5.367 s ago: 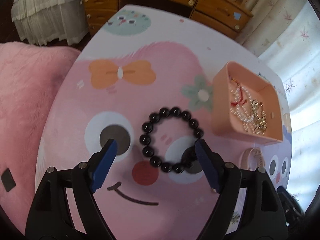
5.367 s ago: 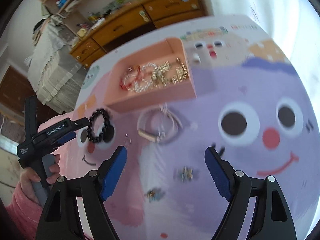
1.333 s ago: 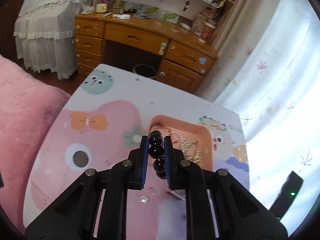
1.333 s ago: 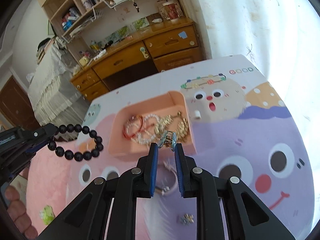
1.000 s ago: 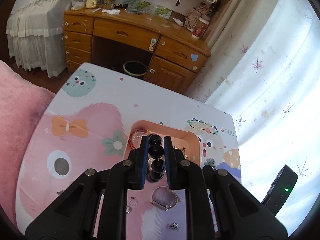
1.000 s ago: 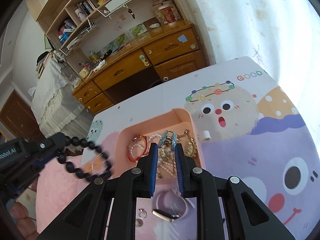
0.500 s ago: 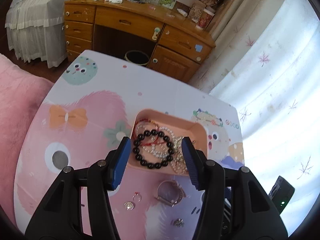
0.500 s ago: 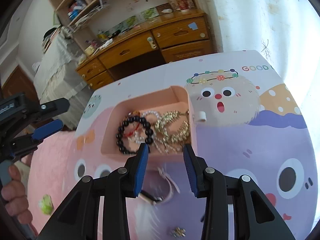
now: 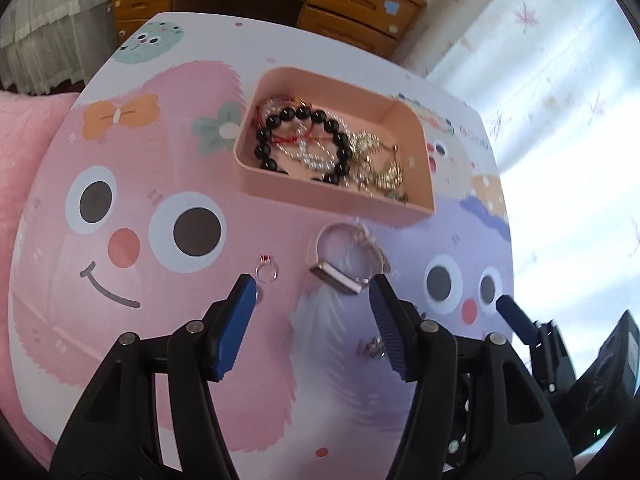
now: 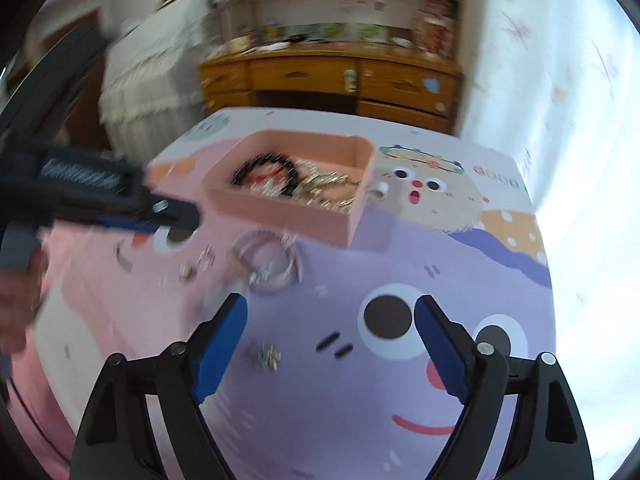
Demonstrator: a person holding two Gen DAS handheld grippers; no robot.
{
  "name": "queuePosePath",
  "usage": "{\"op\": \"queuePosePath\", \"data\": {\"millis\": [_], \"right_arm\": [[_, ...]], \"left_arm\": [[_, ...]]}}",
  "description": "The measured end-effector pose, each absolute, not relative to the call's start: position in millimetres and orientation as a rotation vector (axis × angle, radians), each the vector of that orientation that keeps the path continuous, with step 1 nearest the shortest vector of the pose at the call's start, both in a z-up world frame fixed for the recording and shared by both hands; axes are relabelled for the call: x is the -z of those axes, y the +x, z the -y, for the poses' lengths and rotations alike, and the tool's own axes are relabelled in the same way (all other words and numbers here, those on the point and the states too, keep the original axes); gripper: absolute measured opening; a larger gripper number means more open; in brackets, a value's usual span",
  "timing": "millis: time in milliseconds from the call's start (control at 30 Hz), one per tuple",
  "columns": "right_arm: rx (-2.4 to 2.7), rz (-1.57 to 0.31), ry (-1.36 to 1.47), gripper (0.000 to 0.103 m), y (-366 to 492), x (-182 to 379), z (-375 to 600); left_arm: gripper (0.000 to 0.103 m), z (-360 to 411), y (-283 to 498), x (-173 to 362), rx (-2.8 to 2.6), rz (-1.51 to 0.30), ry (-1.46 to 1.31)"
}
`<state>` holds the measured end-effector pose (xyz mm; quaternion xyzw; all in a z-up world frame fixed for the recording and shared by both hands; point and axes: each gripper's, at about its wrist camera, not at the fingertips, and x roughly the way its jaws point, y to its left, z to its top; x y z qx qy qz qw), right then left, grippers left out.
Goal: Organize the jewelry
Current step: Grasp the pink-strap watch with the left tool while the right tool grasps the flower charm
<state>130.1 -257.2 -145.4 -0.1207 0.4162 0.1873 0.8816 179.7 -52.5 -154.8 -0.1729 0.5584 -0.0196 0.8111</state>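
A pink tray sits on the cartoon table mat and holds a black bead bracelet, pearl strands and gold chains. My left gripper is open and empty, low over the mat in front of the tray, above a pale bangle and a small silver ring. My right gripper is open and empty, over the purple part of the mat. A small earring lies near its left finger. The bangle lies beyond it.
A small charm lies by my left gripper's right finger. Two small rings lie left of the bangle. A wooden desk with drawers stands behind the table, a pink blanket at left, a curtain at right.
Both grippers opened over the tray; the black bracelet and the small clip now lie in it. Both grippers then came down toward the mat in front of the tray.
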Motion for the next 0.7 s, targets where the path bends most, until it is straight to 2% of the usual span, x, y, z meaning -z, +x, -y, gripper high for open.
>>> {"op": "queuePosePath", "data": {"millis": [67, 200, 500, 633, 700], "right_arm": [[-0.43, -0.877, -0.281, 0.087, 119, 152, 252], [-0.502, -0.891, -0.354, 0.087, 100, 170, 242], [-0.572, -0.83, -0.492, 0.087, 80, 194, 229], [-0.59, -0.87, -0.443, 0.073, 85, 202, 233], [-0.594, -0.87, -0.433, 0.071, 86, 203, 234]], "left_arm": [[0.068, 62, 177, 162, 0.061, -1.206, -0.32], [0.074, 78, 180, 171, 0.092, -1.213, -0.248], [0.075, 118, 197, 190, 0.154, -1.183, 0.016], [0.075, 126, 203, 200, 0.19, -1.175, 0.076], [0.075, 129, 204, 205, 0.196, -1.171, 0.103]]}}
